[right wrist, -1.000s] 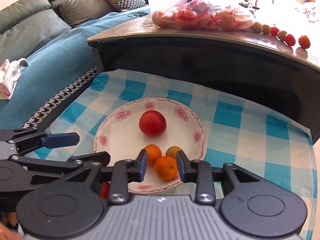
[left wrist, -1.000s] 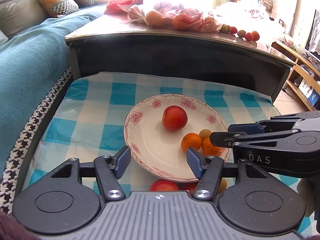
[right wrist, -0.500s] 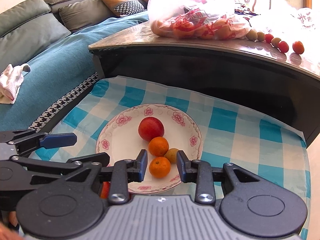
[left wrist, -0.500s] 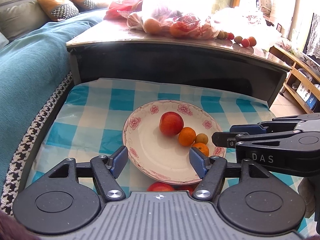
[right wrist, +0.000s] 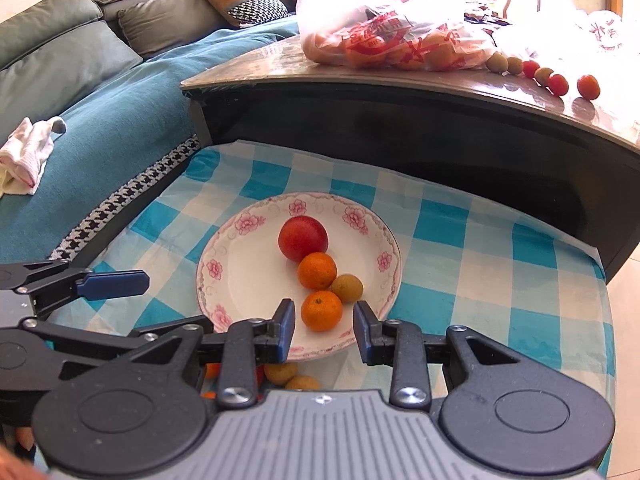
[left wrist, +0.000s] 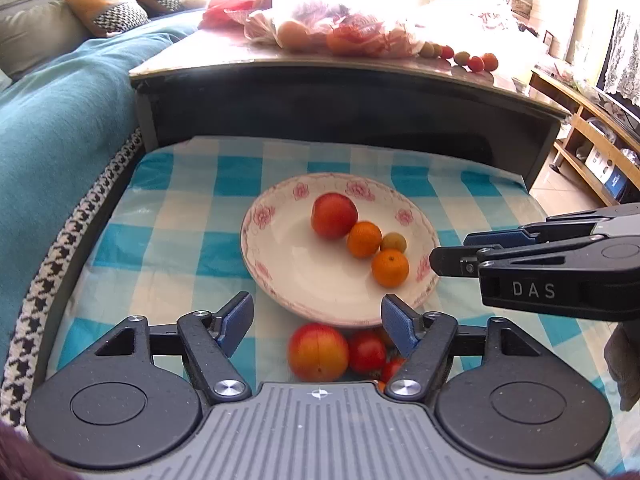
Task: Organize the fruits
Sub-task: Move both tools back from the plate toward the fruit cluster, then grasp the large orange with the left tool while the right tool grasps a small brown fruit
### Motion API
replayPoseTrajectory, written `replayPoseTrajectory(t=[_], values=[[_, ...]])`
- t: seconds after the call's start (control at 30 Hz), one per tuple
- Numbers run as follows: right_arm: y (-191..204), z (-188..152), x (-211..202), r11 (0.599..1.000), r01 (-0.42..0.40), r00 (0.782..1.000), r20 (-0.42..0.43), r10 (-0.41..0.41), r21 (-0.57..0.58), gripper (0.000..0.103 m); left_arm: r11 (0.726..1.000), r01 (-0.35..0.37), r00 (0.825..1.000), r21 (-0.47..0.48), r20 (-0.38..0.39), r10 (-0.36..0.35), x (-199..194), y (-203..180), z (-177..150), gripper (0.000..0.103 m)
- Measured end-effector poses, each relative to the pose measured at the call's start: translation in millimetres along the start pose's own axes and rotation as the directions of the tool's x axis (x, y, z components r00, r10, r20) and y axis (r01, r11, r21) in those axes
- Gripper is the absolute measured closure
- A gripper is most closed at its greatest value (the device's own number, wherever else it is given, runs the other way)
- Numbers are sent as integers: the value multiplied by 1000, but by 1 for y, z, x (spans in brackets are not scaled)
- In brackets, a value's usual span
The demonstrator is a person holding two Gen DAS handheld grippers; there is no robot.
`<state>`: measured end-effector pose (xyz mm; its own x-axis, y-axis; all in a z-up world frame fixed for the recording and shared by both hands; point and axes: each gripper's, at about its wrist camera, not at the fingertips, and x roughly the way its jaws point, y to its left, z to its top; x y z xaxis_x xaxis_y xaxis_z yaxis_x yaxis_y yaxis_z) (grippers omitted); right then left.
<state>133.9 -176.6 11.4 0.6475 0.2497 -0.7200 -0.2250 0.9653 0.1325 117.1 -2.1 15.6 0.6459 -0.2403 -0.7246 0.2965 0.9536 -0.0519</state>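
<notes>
A white plate with pink flowers (left wrist: 280, 256) (right wrist: 240, 280) sits on a blue checked cloth. It holds a red apple (left wrist: 334, 215) (right wrist: 303, 238), two oranges (left wrist: 363, 239) (left wrist: 390, 268) (right wrist: 317, 270) (right wrist: 321, 311) and a small green-yellow fruit (left wrist: 393, 242) (right wrist: 347, 288). More fruit lies on the cloth in front of the plate: a red-yellow apple (left wrist: 318, 352), a tomato (left wrist: 367, 351), small yellow fruits (right wrist: 280, 373). My left gripper (left wrist: 317, 322) is open and empty above these. My right gripper (right wrist: 324, 330) is open and empty, just short of the near orange.
A dark raised table (left wrist: 352, 100) stands behind the cloth, with bags of fruit (right wrist: 392, 36) and a row of small fruits (right wrist: 548, 76). A teal sofa (right wrist: 100, 128) lies left. Wooden shelves (left wrist: 592, 140) stand at right.
Both grippers have pulled back from the plate and risen a little. The near orange, between the right fingers earlier, now lies free on the plate. Loose fruit has come into the left view.
</notes>
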Motion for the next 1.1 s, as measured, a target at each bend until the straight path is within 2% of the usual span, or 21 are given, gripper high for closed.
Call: replayPoseTrajectory(t=[0.2,0.4,0.87,0.9,1.0,1.1], values=[[0,-13,-2,1000,11,999,-37,-12,-1,59,999,41,998,0,-52,-41,-2,-6,-20,26],[1,-23,-7,1000,14,998,-60,-15,-8,59,997,68,993,47,-102,-63,3,-22,-42,27],[-13,-33,5,1000,11,994,-113,-9,18,59,991,73,992,117,-107,-60,33,-32,-58,48],[-14,-33,6,1000,11,993,-117,-9,23,59,991,72,993,117,-106,-59,33,-33,-57,49],[-18,-33,10,999,8,992,-126,-3,39,59,992,79,992,101,-105,-69,31,-32,-57,59],[-18,-31,14,998,0,991,-132,8,55,59,992,89,990,88,-113,-79,29,-30,-57,60]])
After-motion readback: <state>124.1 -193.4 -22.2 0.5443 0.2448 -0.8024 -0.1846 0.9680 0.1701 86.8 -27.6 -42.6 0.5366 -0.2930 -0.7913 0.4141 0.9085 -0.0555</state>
